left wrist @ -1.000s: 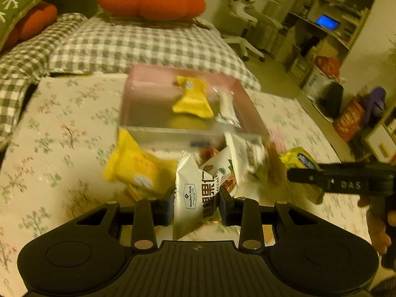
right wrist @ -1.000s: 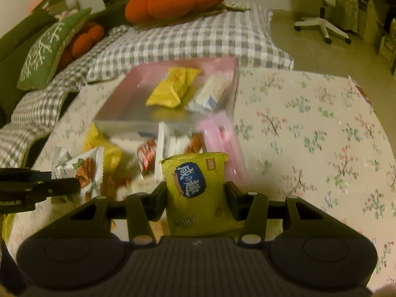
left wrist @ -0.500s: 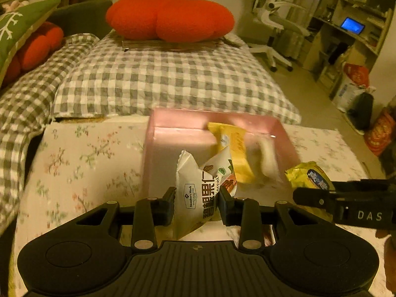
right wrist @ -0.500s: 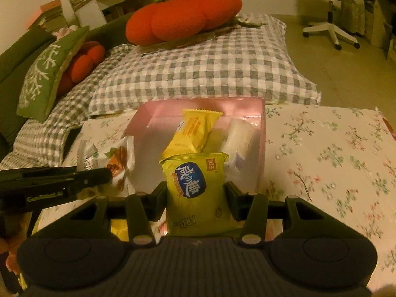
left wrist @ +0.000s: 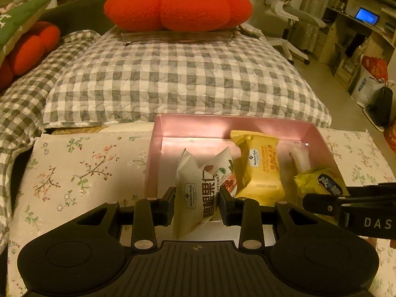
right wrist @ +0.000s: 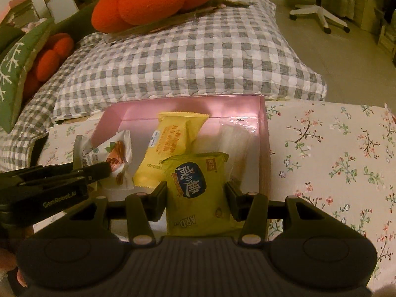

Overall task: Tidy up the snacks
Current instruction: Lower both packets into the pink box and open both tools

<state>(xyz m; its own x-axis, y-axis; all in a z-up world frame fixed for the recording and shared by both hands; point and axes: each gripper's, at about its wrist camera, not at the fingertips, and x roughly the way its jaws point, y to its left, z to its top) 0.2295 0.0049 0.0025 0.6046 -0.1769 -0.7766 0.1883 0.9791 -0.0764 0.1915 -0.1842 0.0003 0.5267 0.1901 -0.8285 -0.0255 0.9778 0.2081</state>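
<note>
Both tools are held level and side by side over the near edge of the pink box (left wrist: 230,123), pointing toward the bed with its checked quilt (left wrist: 183,79).

The left hand-held gripper (left wrist: 198,204) is clamped on a white nut packet (left wrist: 198,190). Its two fingers (left wrist: 166,205) press the packet's lower sides, and the packet stands nearly upright, tilted a little, its top reaching over the left part of the box. In the right wrist view the same packet (right wrist: 111,156) shows pinched at the tip of the left tool, just beside the box's left wall.

The right hand-held gripper (right wrist: 196,204) is closed on a green cracker packet (right wrist: 195,190), held upright between both fingers (right wrist: 234,205) with its printed face to the camera. The packet hangs over the near right part of the box; whether it touches the bottom cannot be told. From the left wrist camera the packet (left wrist: 319,180) appears at the end of the right tool's dark finger.

Inside the box a yellow snack packet (right wrist: 170,146) lies in the middle, lengthwise, and a clear-wrapped white snack (right wrist: 235,138) lies just to its right along the right wall. The box sits on a counter covered with a floral cloth (right wrist: 334,148). A large orange cushion (left wrist: 178,5) rests at the far end of the bed.
</note>
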